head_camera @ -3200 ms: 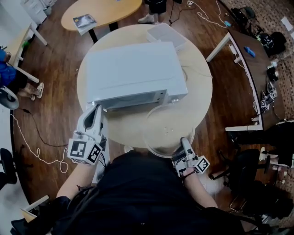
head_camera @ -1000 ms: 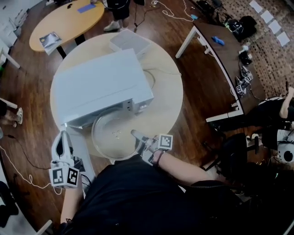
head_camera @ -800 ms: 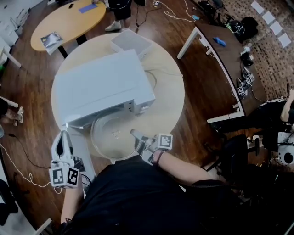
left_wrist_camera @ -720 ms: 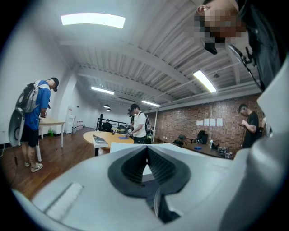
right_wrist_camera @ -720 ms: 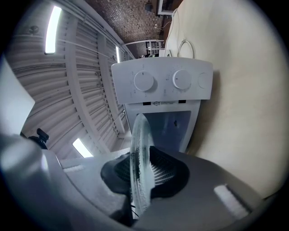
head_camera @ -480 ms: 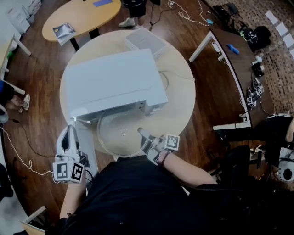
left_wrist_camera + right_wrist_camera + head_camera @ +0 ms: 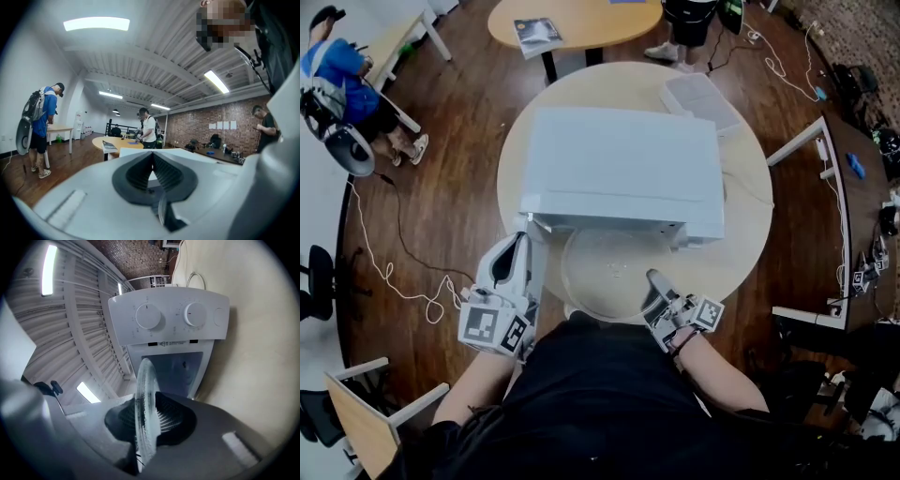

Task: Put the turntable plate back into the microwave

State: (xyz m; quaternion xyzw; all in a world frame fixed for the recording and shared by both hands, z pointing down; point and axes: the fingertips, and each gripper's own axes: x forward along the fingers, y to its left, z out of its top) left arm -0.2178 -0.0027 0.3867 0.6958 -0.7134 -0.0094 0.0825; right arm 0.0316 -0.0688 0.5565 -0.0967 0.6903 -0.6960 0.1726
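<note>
Glass turntable plate (image 7: 609, 277), earlier off the microwave (image 7: 623, 164) front's right, now centred, far rim at its open cavity. My right gripper (image 7: 656, 283) clamps its near rim; left gripper (image 7: 519, 246) closed, empty.

We take this for an open office or lab workspace. We see a wooden floor (image 7: 459, 141), a round table (image 7: 741, 253) with an oval table (image 7: 581, 19) beyond it, a long desk (image 7: 853, 216) strewn with small gear, and cables (image 7: 386, 272) trailing over the boards. A brick wall (image 7: 201, 129) with papers (image 7: 225, 125) pinned up, a ribbed ceiling (image 7: 154, 61) with strip lights (image 7: 96, 23) and people (image 7: 149, 131) standing at tables say the same
</note>
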